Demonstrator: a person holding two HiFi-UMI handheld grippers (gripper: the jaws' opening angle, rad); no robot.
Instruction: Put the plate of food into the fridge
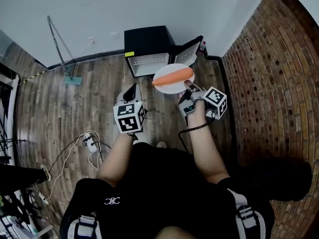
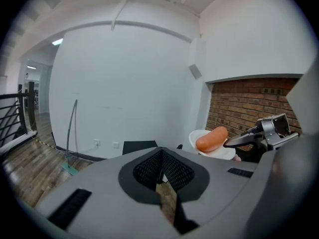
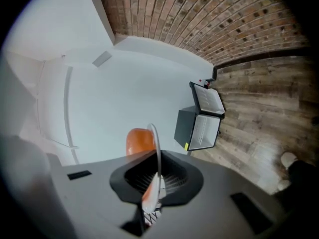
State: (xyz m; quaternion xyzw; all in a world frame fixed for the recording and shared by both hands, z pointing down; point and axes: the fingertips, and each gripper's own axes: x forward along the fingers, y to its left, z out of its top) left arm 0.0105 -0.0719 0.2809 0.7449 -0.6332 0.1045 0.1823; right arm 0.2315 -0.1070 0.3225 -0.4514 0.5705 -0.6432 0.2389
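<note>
A white plate with an orange sausage on it hangs in the air, my right gripper shut on its near rim. The right gripper view shows the plate edge-on between the jaws, the sausage behind it. Beyond and below stands a black mini fridge on the floor against the white wall, its door swung open to the right and its white inside showing. My left gripper is left of the plate, shut and holding nothing. The left gripper view shows the plate and sausage at right.
A long-handled mop leans on the wall left of the fridge. Cables and a power strip lie on the wood floor at left. A brick wall runs along the right. A small bottle stands behind the fridge door.
</note>
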